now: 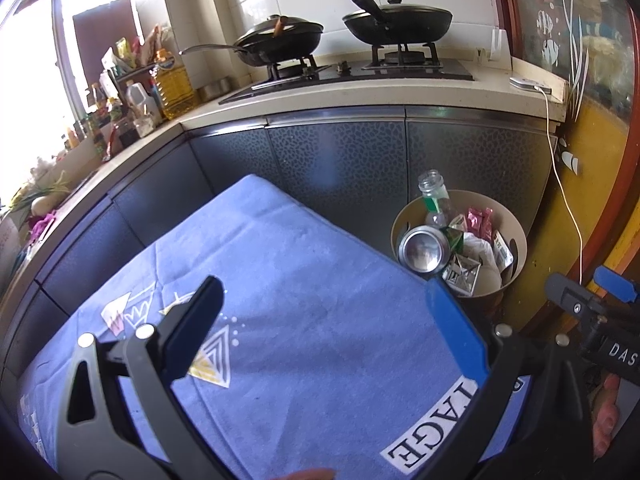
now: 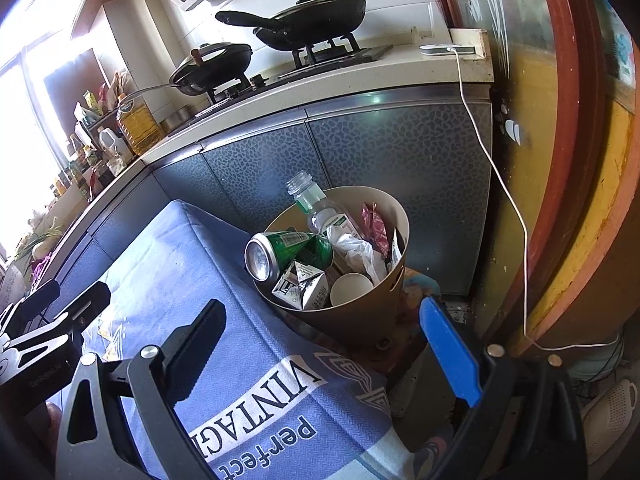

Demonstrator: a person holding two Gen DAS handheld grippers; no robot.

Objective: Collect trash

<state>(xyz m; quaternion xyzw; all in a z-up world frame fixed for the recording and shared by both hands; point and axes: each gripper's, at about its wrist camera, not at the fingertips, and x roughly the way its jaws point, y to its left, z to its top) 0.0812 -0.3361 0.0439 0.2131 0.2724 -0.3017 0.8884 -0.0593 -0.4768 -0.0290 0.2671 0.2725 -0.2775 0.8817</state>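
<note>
Beside the blue-clothed table [image 2: 224,248], the full bin [image 2: 372,308] sits ahead of the right gripper [image 2: 324,344], the nearer one; its green can [image 2: 292,252] lies sideways. Both the right and the left gripper [image 1: 332,320] gape empty.

Each gripper [image 1: 328,320] has black frames, silver screws, one black, one blue finger.

Woven blue cloth [image 2: 256,344] covers the tabletop. The can [image 2: 280,252] is shiny metal, the bottle [image 2: 316,204] clear plastic, the bin [image 2: 360,316] smooth matt plastic, the pans [image 1: 400,20] dull black.
</note>
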